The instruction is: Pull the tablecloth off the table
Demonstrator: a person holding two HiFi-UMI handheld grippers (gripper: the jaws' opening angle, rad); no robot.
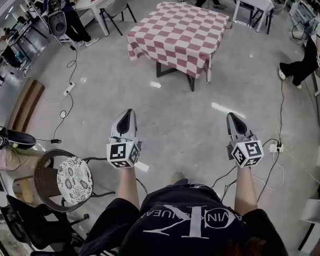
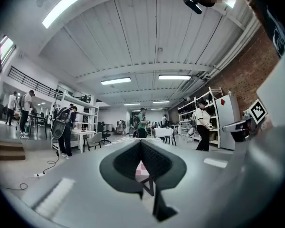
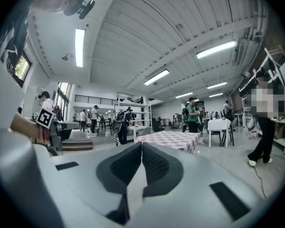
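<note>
A red-and-white checked tablecloth (image 1: 180,33) covers a square worktop (image 1: 174,70) in the middle of a busy workshop, ahead of the person and well apart from both claws. The left claw (image 1: 128,112) and the right claw (image 1: 231,117) are held level side by side over bare floor (image 1: 181,121). Each is fully closed, pads pressed together, with nothing in its grip. The person must first walk up to the worktop, and loose cables (image 1: 280,116) and a power strip (image 1: 277,148) on the floor to the right could catch a foot. Both claws will have to open before they can take the hanging edge. A pinch on too little cloth would probably slip, and a pull from one side only could snag the cloth on a corner or drag the light-looking worktop along. Other people (image 1: 69,9) stand nearby and might step into the way. The cloth hides the worktop's surface, and only dark legs show beneath it. The far hanging edges are out of sight, and it is not possible to tell whether the cloth is fastened. The left gripper view shows only a sliver of the checks past its closed tips.
</note>
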